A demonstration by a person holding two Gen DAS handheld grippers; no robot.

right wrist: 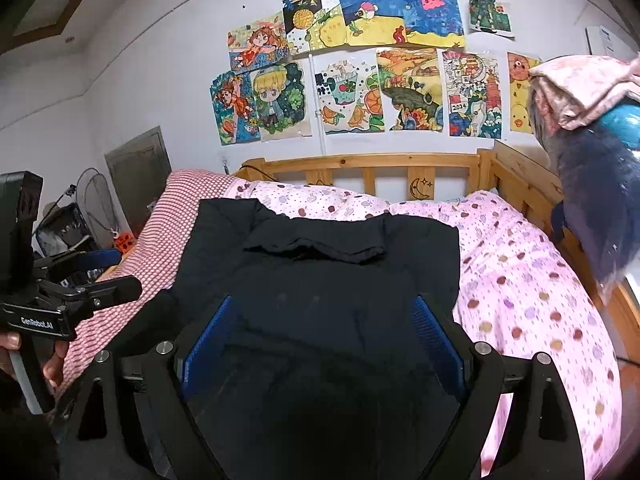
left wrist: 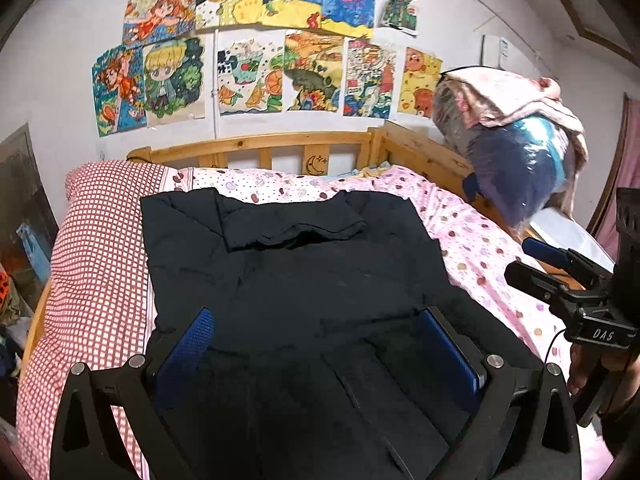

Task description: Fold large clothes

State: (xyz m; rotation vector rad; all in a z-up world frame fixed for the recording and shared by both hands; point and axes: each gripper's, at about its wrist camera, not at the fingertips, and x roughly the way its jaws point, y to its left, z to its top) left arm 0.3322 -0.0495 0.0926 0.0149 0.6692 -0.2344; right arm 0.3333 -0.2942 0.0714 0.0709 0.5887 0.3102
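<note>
We hold the left gripper (left wrist: 316,344) and right gripper (right wrist: 324,332), jaws apart, over the near hem of the black garment (left wrist: 296,272), whose long axis runs away toward the headboard (left wrist: 256,144).

Wooden bed frame (left wrist: 256,142) w/ slatted headboard, moon-and-stars mark on one slat. Pink polka-dot sheet (left wrist: 472,236) covers mattress; red-white checked quilt (left wrist: 92,248) along its left edge. Kids' drawings (right wrist: 360,64) taped in 2 rows on white wall. Right side: plastic-wrapped blue bundle (left wrist: 516,160), pink cloth draped on top.
</note>
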